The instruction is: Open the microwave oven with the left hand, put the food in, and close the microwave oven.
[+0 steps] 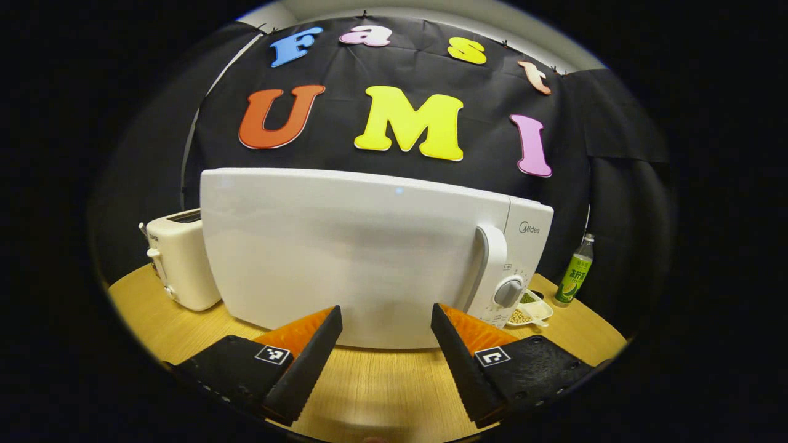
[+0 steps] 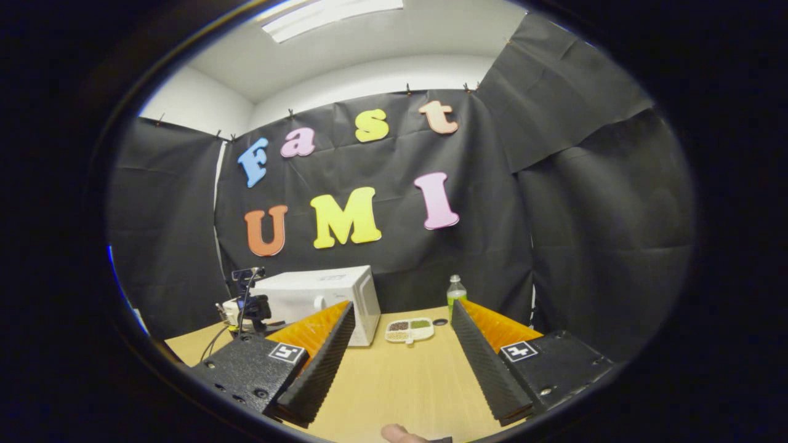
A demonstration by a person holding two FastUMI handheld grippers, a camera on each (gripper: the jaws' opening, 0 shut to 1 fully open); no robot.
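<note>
Currently my left claw (image 1: 385, 326) gapes wide, empty, squared before the shut microwave oven (image 1: 369, 252), handle (image 1: 492, 264) unreached.

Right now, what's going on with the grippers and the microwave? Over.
Left gripper open, facing microwave, door shut. Right gripper open, holding nothing, food dish on table ahead. Nothing between left fingers and door handle.

R gripper (image 2: 400, 344) jaws apart, empty, over wooden table (image 2: 394, 381). Ahead: white microwave (image 2: 320, 298), door shut; divided food dish (image 2: 409, 330) just R of it; green bottle (image 2: 455, 294) behind.
</note>
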